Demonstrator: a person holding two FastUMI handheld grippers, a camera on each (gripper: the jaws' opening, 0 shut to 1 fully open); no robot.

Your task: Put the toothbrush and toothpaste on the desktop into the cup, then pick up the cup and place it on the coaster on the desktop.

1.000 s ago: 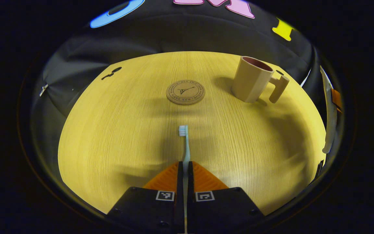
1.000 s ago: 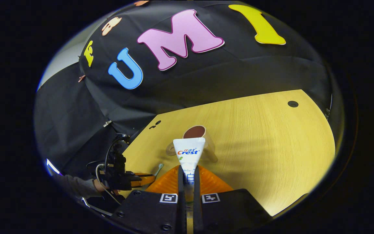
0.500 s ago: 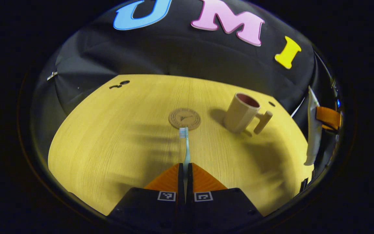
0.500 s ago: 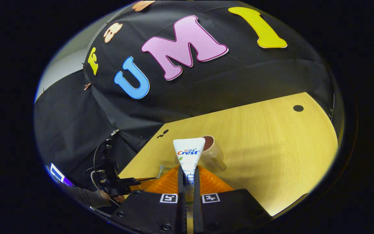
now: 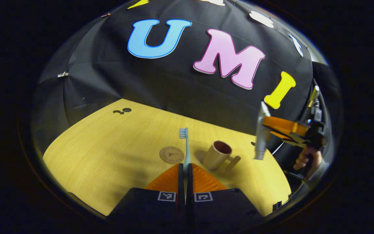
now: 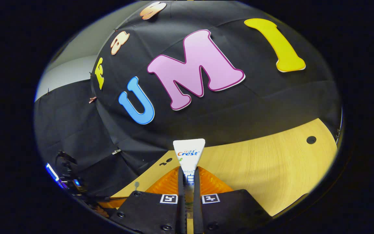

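In the left gripper view my left gripper point(image 5: 185, 167) is shut on a pale blue toothbrush point(image 5: 185, 146), bristles pointing away, held well above the wooden desktop point(image 5: 109, 152). Below lie a round cork coaster point(image 5: 172, 154) and, to its right, a beige cup point(image 5: 217, 155) with a side handle, standing upright. At the right of the same view the other gripper point(image 5: 271, 128) holds the toothpaste point(image 5: 261, 136) up in the air, a hand point(image 5: 305, 157) behind it. In the right gripper view my right gripper point(image 6: 189, 174) is shut on the white toothpaste tube point(image 6: 189, 156), flat end forward.
Black cloth walls close the far side of the desktop. A small dark hole point(image 6: 311, 140) marks the desktop's right part in the right gripper view, and two dark marks point(image 5: 122, 111) sit near its far left corner in the left gripper view.
Both grippers have risen and tilted up with their loads. The cup and coaster look smaller and lower in the left gripper view; the cup has dropped out of the right gripper view.
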